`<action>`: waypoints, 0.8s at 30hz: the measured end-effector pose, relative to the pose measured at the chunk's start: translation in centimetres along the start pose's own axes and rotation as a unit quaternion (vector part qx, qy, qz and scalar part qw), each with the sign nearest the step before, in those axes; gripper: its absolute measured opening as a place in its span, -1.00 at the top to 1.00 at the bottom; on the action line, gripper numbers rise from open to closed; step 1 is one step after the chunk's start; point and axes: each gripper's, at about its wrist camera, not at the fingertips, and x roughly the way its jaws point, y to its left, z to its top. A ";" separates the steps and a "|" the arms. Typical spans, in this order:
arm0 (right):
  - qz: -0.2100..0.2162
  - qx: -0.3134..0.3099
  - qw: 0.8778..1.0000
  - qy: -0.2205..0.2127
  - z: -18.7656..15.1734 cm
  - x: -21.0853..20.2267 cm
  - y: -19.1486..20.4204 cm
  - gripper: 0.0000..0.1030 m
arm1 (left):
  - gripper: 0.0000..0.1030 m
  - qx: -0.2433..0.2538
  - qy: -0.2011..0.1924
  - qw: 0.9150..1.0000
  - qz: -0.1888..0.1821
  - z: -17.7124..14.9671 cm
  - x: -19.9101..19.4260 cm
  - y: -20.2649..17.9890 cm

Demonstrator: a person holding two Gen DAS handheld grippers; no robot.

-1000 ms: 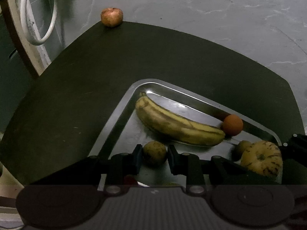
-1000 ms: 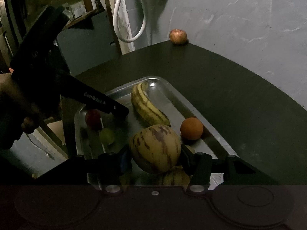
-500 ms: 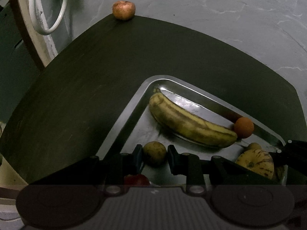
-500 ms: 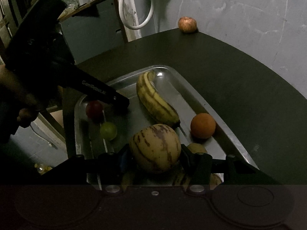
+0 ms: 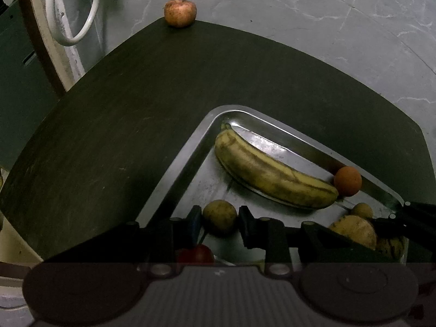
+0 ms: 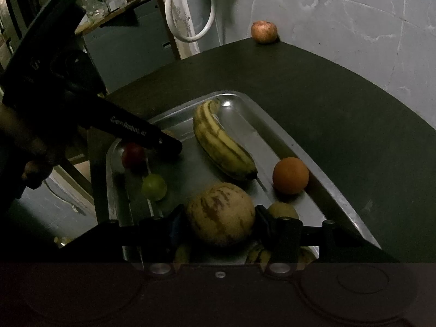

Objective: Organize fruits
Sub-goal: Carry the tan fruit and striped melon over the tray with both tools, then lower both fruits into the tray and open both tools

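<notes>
At the left of the metal tray (image 6: pixel 275 125), a red fruit (image 6: pixel 133 154) and a green fruit (image 6: pixel 154 187) are seen beside the left gripper (image 5: pixel 219 219), whose jaws have just been opening, a small brown fruit (image 5: pixel 219 214) lying between them with small gaps at the pads. A banana (image 6: pixel 222 147) is laid diagonally across the tray's middle. Nearer, a striped melon (image 6: pixel 221 214) is clamped between the jaws of the right gripper (image 6: pixel 221 222). An orange (image 6: pixel 290 175) rests against the tray's right wall. Far off, an apple (image 6: pixel 263 32) sits at the dark surface's (image 6: pixel 340 103) far edge.
</notes>
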 end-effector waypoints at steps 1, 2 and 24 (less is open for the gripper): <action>0.000 0.001 1.000 0.000 0.0 0.0 0.0 -0.11 | 0.26 -0.001 0.000 1.000 0.000 0.0 0.0 0.0; 0.000 0.001 1.000 0.000 0.0 0.0 0.0 -0.12 | 0.22 -0.002 0.000 1.000 0.001 0.0 0.0 0.0; -0.042 0.004 0.997 -0.068 -0.1 -3.0 0.4 -0.72 | -0.59 -0.003 -0.036 0.999 0.003 0.1 -2.4 -0.2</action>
